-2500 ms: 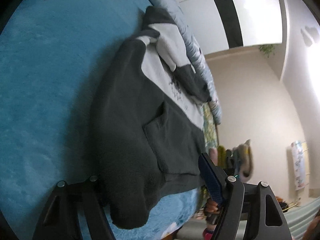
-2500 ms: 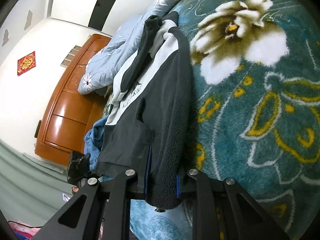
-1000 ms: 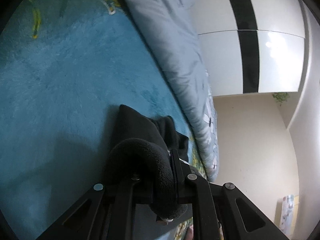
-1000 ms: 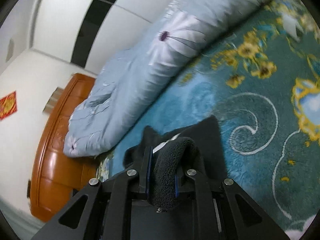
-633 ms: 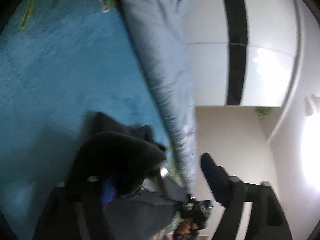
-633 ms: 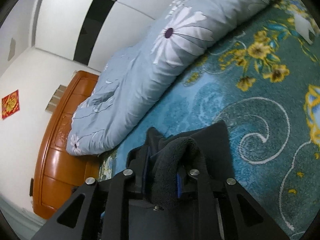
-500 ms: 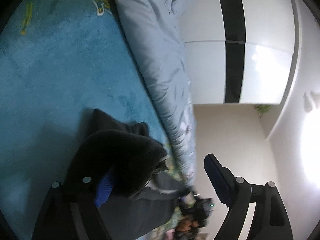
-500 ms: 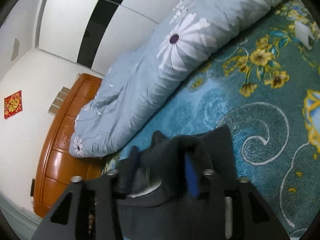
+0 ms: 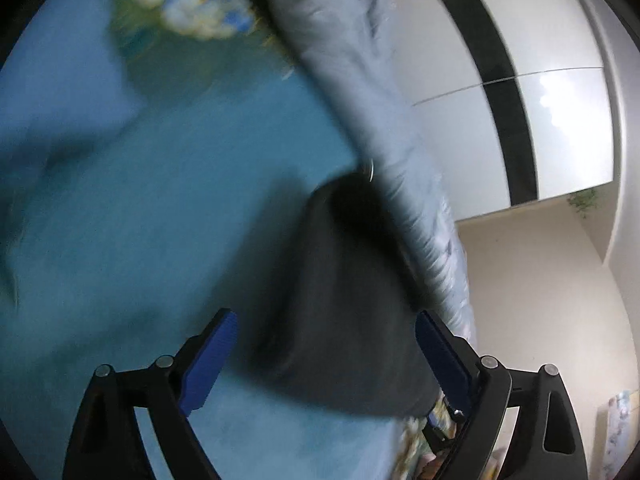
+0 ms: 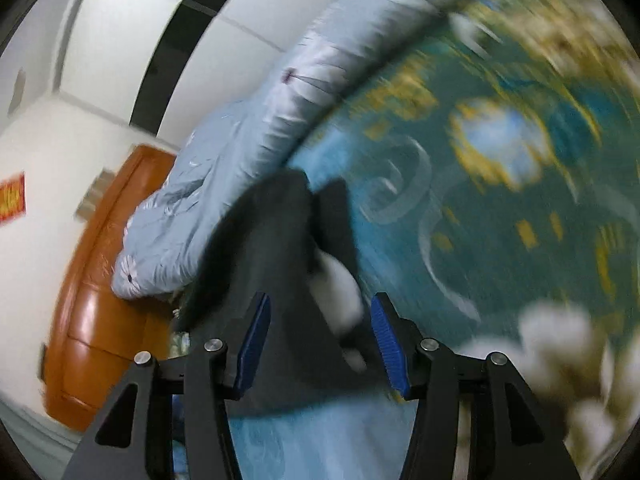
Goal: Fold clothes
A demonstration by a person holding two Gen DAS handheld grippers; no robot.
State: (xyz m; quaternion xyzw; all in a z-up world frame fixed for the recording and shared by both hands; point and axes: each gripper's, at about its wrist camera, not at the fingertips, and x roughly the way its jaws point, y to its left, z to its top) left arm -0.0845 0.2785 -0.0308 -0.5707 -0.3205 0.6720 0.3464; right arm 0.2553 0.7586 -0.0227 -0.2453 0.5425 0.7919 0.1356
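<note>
Lying folded on the teal floral bed blanket point(image 9: 168, 216), the dark grey fleece jacket point(image 9: 344, 300) sits at twelve o'clock of your left hand-held gripper point(image 9: 324, 356) and right hand-held gripper point(image 10: 320, 340); both have just been opening and are released, nothing pinched, so the fold settles.

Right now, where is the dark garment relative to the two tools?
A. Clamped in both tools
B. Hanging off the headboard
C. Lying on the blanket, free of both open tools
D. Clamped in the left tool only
C: the dark garment lies on the teal blanket; left tool and right tool have just been opening, pads clear of it.
</note>
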